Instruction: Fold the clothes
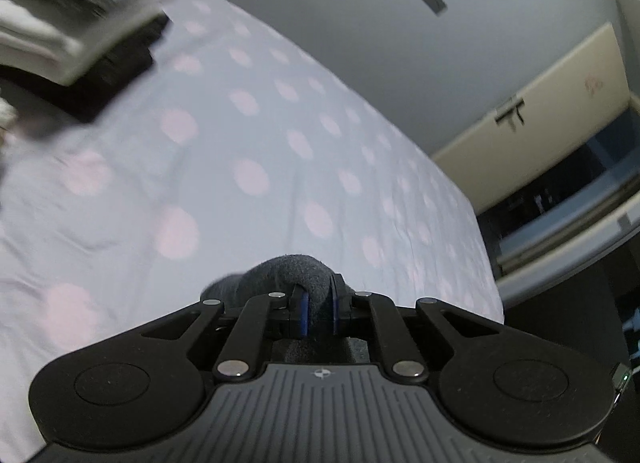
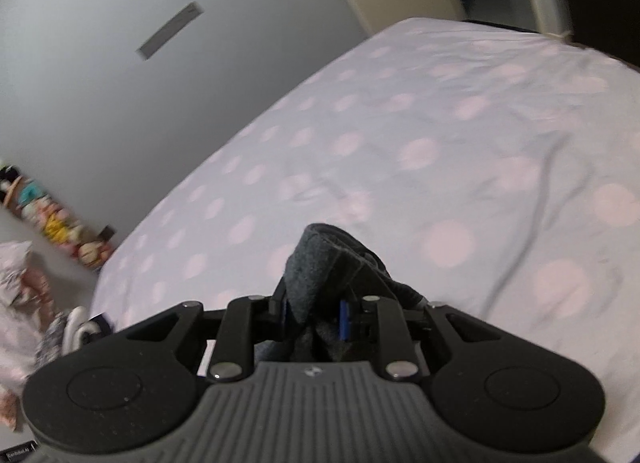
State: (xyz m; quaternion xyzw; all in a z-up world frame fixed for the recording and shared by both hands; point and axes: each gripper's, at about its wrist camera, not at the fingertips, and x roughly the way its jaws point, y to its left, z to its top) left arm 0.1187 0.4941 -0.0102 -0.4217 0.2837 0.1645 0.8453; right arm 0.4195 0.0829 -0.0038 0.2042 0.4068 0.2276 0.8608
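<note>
My left gripper (image 1: 319,309) is shut on a bunched fold of dark grey garment (image 1: 288,273), held above the bed sheet (image 1: 240,143). My right gripper (image 2: 316,317) is shut on another part of the dark grey garment (image 2: 324,259), which sticks up between its fingers over the sheet (image 2: 400,143). Most of the garment hangs below the grippers, hidden from both views.
The bed has a pale lilac sheet with pink dots. A stack of folded clothes (image 1: 68,27) lies at the far left of the bed. A grey wall (image 1: 340,23) lies beyond. A shelf of small toys (image 2: 52,219) and a pile of clothes (image 2: 20,303) lie left.
</note>
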